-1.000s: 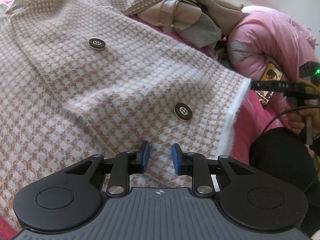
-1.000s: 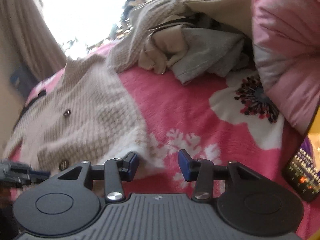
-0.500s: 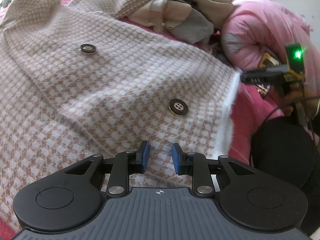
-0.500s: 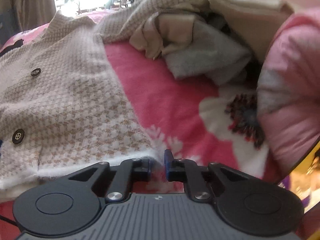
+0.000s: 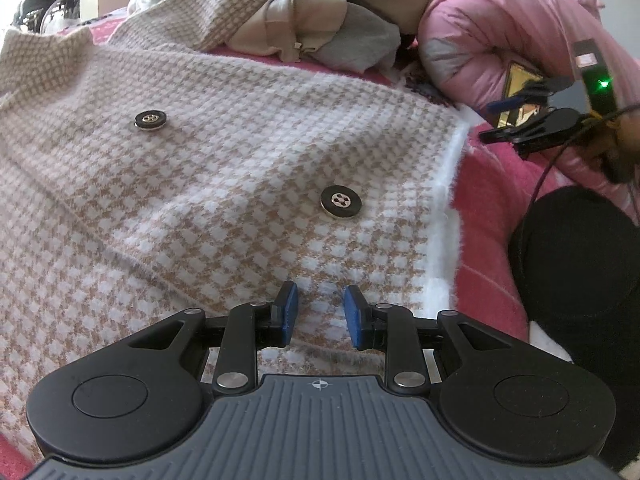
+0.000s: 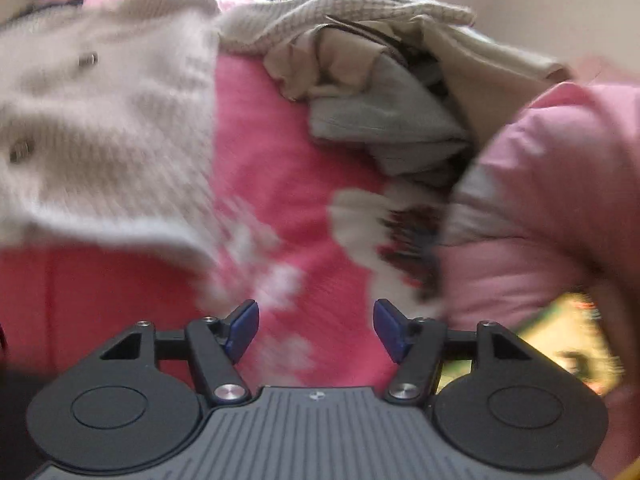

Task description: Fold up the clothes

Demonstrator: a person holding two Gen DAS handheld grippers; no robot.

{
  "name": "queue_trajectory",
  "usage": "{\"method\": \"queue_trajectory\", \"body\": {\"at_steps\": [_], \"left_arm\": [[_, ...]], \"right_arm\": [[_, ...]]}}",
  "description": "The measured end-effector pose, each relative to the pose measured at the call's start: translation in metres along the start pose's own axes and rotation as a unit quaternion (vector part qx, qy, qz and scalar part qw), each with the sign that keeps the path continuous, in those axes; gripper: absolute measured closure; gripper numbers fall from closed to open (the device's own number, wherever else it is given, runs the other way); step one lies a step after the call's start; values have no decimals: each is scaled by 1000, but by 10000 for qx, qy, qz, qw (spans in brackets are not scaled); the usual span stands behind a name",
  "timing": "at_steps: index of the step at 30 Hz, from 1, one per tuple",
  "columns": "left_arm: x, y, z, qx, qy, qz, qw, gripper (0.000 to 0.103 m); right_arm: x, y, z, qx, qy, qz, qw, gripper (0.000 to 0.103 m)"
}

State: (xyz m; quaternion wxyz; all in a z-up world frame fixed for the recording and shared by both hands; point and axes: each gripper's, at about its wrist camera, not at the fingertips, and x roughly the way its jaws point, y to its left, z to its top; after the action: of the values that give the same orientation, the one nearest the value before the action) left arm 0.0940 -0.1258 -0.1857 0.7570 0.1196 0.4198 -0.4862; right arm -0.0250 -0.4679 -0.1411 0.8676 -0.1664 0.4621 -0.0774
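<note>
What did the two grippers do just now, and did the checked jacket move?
The right gripper, pinched shut at the checked jacket's white hem a moment ago, has just been opening and let go; only pink blanket lies between its fingers now. The left gripper stayed slightly open over the jacket, which barely moved.

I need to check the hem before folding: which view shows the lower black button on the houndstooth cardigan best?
The left wrist view: the lower black button on the beige-and-white houndstooth cardigan is sharp, just ahead of the fingers. The right wrist view shows it only as a smear at the left edge.
</note>
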Motion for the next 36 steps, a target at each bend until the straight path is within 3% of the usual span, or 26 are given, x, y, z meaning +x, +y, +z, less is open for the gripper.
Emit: {"method": "queue_trajectory", "body": {"at_steps": [2, 3, 4, 7, 9, 12, 15, 18, 20, 22, 24, 26, 28, 31, 34, 36], "left_arm": [[0, -3, 1, 95, 12, 35, 9999, 77], [-1, -4, 0, 138, 12, 48, 9999, 76], [-1, -6, 0, 177, 11, 67, 9998, 76], [-1, -8, 0, 227, 17, 99, 9997, 76], [-1, -9, 0, 250, 28, 95, 9996, 76], [-3, -13, -1, 415, 51, 68, 9991, 76], [-4, -18, -3, 600, 46, -16, 9982, 76], [-10, -11, 2, 399, 49, -244, 9989, 76], [-20, -6, 7, 181, -76, -506, 9985, 76], [-25, -6, 15, 114, -285, -664, 9973, 76], [-18, -10, 20, 164, -228, -639, 9976, 76], [-1, -16, 21, 234, 206, -530, 9981, 76], [3, -22, 12, 364, 244, -479, 9979, 76], [3, -28, 7, 454, 307, -647, 9964, 76], [7, -29, 7, 501, 325, -709, 9957, 76], [10, -27, 8, 457, 344, -791, 9952, 76]], "right_arm": [[-11, -14, 4, 322, 5, -107, 9994, 60], [-20, -17, 8, 435, -119, -152, 9989, 71], [-31, -16, 16, 507, -376, -132, 9979, 74], [-58, 4, 51, 513, -1188, 725, 9889, 77], [-57, 29, 69, 55, -1313, 1338, 9822, 79], [-23, 59, 73, -632, -814, 1542, 9826, 81], [32, 63, 54, -920, 221, 1068, 9898, 81], [20, 46, 65, -465, 158, 1068, 9931, 83], [-4, 41, 80, -322, -266, 1140, 9926, 84], [-21, 46, 104, -220, -592, 1480, 9870, 84], [-20, 65, 127, -349, -699, 1892, 9788, 84], [-3, 93, 146, -594, -627, 2257, 9704, 84], [32, 121, 161, -772, -284, 2525, 9641, 84], [85, 157, 174, -1079, 8, 2360, 9657, 87], [83, 152, 197, -509, -168, 2299, 9717, 89], [67, 145, 205, -494, -419, 2284, 9714, 85]]}}
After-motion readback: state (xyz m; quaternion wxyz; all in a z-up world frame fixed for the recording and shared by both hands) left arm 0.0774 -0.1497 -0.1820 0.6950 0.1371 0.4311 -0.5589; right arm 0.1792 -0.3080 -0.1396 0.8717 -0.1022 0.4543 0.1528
